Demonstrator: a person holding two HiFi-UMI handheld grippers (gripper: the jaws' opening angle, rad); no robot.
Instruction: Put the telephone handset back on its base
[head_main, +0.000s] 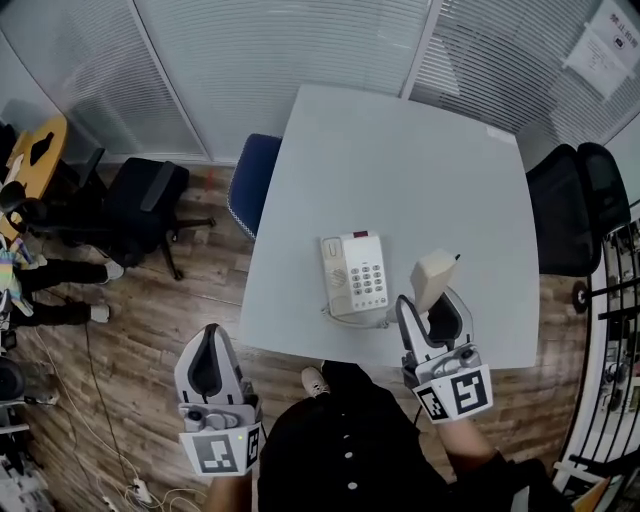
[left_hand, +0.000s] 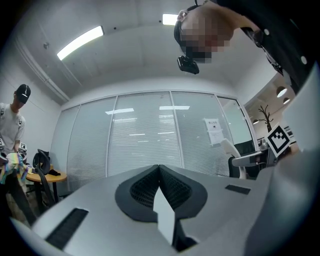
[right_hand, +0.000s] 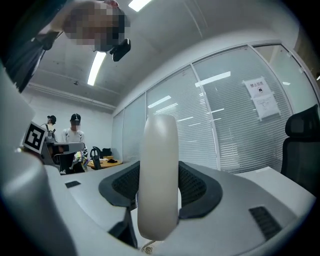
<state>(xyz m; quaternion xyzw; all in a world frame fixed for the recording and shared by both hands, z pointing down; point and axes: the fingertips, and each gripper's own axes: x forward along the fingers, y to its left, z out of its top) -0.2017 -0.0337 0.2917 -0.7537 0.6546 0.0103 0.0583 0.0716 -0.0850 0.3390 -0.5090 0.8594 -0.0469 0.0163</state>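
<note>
Pale grey table (head_main: 400, 170) seen from above, blue chair (head_main: 250, 185) tucked at its left edge. Near the front edge, telephone base (head_main: 354, 275) lying flat, keypad up. Just right of it, cream handset (head_main: 432, 280) held upright, off its base, gripped on both sides by the widely spread jaws of the right gripper (head_main: 430, 300). Beyond the table's front-left corner, over the wood floor (head_main: 150, 300), left gripper (head_main: 213, 335), jaws pressed together with nothing between.
</note>
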